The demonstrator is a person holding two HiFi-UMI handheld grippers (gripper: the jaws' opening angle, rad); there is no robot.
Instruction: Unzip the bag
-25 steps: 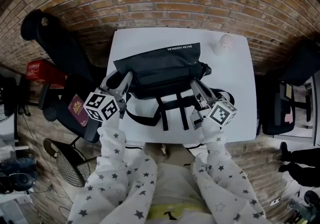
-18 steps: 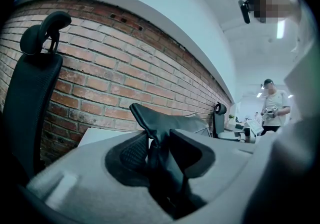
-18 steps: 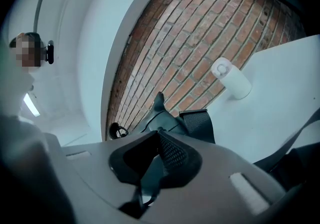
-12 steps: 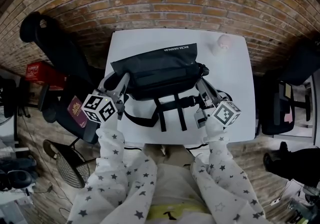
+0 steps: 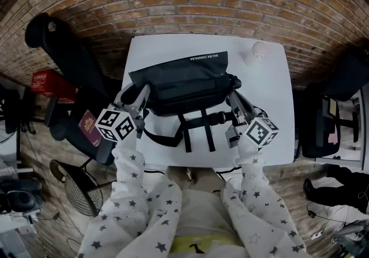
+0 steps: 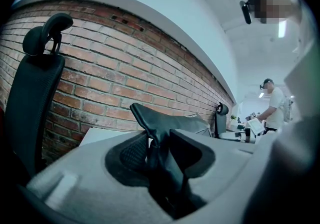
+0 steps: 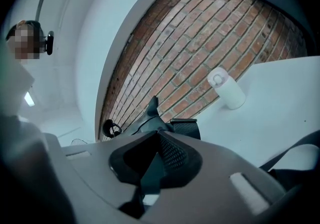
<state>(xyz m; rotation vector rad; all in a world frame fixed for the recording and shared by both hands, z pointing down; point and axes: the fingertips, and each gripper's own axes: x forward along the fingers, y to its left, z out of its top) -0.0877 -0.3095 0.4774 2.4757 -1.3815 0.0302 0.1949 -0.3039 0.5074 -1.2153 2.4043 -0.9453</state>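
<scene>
A black bag (image 5: 184, 81) lies flap-up on the white table (image 5: 271, 86), its straps (image 5: 196, 127) trailing toward me. My left gripper (image 5: 143, 92) is at the bag's left end. In the left gripper view, this gripper (image 6: 158, 140) is shut on a fold of the bag's black fabric (image 6: 150, 115). My right gripper (image 5: 233, 100) is at the bag's right end. In the right gripper view, it (image 7: 157, 140) is shut on a thin black tab (image 7: 151, 170) of the bag. The zip itself is hidden from me.
A small white bottle (image 5: 259, 50) stands at the table's far right corner. A black office chair (image 5: 63, 49) sits left of the table, with a red box (image 5: 49, 82) and a dark red booklet (image 5: 89, 127) nearby. A brick wall runs behind. A person (image 6: 272, 105) stands far off.
My right gripper has moved a little to the right along the bag's right end with the tab in it. The left gripper has stayed on the left end.
</scene>
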